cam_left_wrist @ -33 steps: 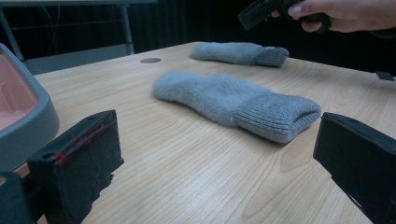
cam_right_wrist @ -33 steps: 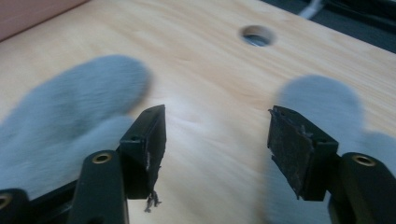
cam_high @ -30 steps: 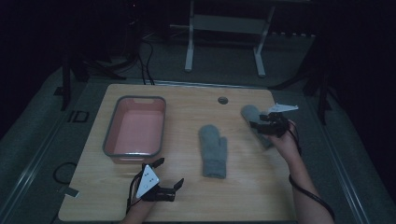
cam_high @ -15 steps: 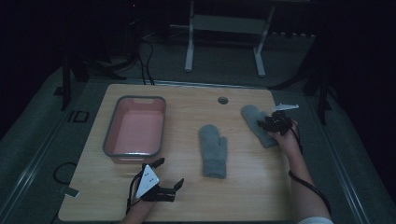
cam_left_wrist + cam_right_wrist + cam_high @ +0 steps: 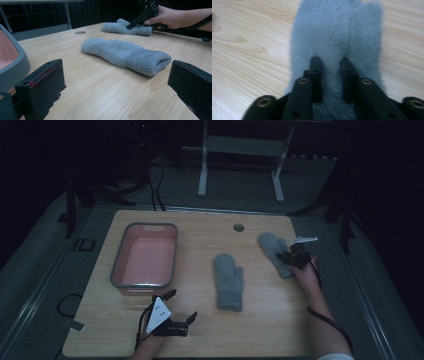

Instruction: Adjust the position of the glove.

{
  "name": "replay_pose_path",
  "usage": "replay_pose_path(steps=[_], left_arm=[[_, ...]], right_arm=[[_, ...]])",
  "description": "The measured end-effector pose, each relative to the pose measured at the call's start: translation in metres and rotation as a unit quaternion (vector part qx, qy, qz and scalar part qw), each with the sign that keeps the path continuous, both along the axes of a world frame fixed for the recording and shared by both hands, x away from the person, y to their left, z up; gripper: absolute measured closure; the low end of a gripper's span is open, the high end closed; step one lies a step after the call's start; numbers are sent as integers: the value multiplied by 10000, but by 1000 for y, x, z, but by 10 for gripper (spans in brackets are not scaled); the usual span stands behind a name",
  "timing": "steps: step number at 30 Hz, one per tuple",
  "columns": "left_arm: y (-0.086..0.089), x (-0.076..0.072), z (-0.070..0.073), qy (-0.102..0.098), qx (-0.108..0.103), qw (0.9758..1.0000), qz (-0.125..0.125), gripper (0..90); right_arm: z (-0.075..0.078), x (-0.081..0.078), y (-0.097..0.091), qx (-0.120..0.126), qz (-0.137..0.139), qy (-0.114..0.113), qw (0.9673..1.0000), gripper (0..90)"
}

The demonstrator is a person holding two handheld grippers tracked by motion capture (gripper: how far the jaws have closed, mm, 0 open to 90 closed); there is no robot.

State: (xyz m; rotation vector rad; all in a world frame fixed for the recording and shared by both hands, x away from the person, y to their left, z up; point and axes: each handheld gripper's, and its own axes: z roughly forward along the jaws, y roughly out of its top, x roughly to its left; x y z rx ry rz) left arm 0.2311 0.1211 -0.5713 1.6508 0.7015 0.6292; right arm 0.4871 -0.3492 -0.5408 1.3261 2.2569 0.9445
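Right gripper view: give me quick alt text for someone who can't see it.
The right gripper pinches a fold of a fluffy grey mitten, its two black jaws closed onto the fabric. The mitten lies flat on a light wooden table.

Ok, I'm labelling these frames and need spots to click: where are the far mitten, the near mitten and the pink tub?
far mitten (image 5: 270, 246): high view, on its fluffy fingertip end.
near mitten (image 5: 228, 279): high view, middle of its body.
pink tub (image 5: 118, 265): high view, on its grey left rim.
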Motion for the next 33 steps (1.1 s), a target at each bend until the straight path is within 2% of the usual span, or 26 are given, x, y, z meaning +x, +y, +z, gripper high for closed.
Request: replay_pose_path(steps=[3, 8, 11, 13, 16, 18, 20, 22, 26, 28, 33], left_arm=[[0, 1, 0, 15, -44, 10000, 3, 12], [0, 1, 0, 22, -34, 10000, 4, 12], [0, 1, 0, 25, -42, 10000, 7, 12], [0, 0, 0, 14, -34, 10000, 6, 13], [0, 1, 0, 20, -37, 10000, 7, 13], [0, 1, 0, 24, -44, 10000, 3, 13], [0, 1, 0, 23, -48, 10000, -4, 13], [1, 1, 0, 24, -50, 10000, -12, 12], [0, 0, 0, 15, -37, 10000, -16, 12], [0, 0, 0, 22, -44, 10000, -19, 13], [0, 0, 0, 12, -31, 10000, -26, 13]], right_arm=[[4, -4, 5, -20, -114, -115, 9999, 806], [7, -18, 10, 303, -401, -265, 9984, 810], [12, -30, 14, 408, -693, -388, 9960, 814], [16, -38, 17, 404, -931, -456, 9938, 815], [24, -54, 24, 372, -1149, -623, 9907, 815], [29, -64, 27, 465, -1245, -627, 9891, 814], [32, -74, 31, 375, -1250, -671, 9892, 813], [35, -82, 32, 455, -1300, -651, 9883, 813], [39, -97, 32, 418, -1429, -669, 9866, 813], [37, -110, 31, 512, -1552, -610, 9847, 813], [27, -130, 38, 533, -1617, -417, 9845, 812]])
